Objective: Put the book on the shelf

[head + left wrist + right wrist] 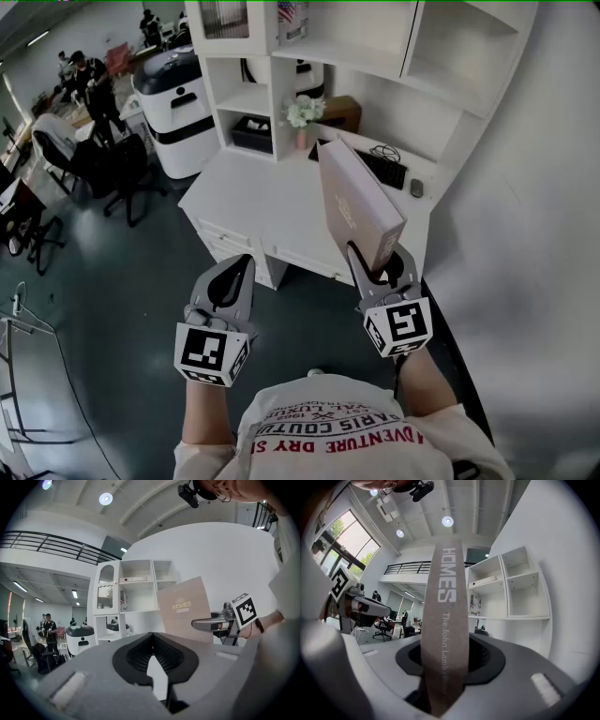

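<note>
tan and matte, the book (356, 202) stands on its short end in the right tongs (380, 264), which are clamped across its lower edge. its long axis runs up and away from the person, leaning toward the white shelf unit (375, 42). in the right gripper view the flat spine (444, 620) faces the camera, with pale lettering running along it. the broad cover, printed "homes", faces the left tongs (242, 267). the book is in the air over the right part of the white worktop (248, 202), below the shelf unit's open box compartments.

the left tongs are closed: their ribbed black pads meet at the tips, with nothing between them. they hang level beside the right pair, well apart from the book. both pairs have smooth grey shells and a cube with square markers at the back. the right forearm (424, 375) and left forearm (197, 412) reach forward side by side from the person's chest.
</note>
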The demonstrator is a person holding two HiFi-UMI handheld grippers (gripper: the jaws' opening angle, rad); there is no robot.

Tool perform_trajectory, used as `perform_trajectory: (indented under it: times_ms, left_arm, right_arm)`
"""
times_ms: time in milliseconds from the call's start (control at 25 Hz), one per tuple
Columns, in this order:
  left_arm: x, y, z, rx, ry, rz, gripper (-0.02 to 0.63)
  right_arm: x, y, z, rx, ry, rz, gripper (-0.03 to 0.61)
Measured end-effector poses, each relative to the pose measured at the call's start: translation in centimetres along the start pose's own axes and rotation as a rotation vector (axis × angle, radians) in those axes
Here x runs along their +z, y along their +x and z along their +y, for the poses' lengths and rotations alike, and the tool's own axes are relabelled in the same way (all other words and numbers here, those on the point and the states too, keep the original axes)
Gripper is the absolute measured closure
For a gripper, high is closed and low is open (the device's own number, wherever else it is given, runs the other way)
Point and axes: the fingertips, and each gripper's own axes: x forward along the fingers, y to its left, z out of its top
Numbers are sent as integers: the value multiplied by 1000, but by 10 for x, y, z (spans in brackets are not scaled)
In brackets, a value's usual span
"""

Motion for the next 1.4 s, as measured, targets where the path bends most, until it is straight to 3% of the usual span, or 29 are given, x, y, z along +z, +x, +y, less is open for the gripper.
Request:
perform_trajectory:
  times_ms: [440,640,840,1120,1400]
  left_arm:
    - [1,-16,17,52,-27,-45,607]
    - [-21,-35,36,48,-41,-5,607]
    - [-41,-42,42,5,15,28,607]
    - [-55,-26,105,103,-46,40,607]
    - [-57,39,166,109,-28,46,607]
  right_arm:
    - [4,0,21,21,-2,6,407]
    - [3,10,44,11,-17,-1,407]
    - [-8,35,64,28,6,21,407]
    - [-15,90,75,64,17,2,407]
    - [-27,178,52,62,41,-1,407]
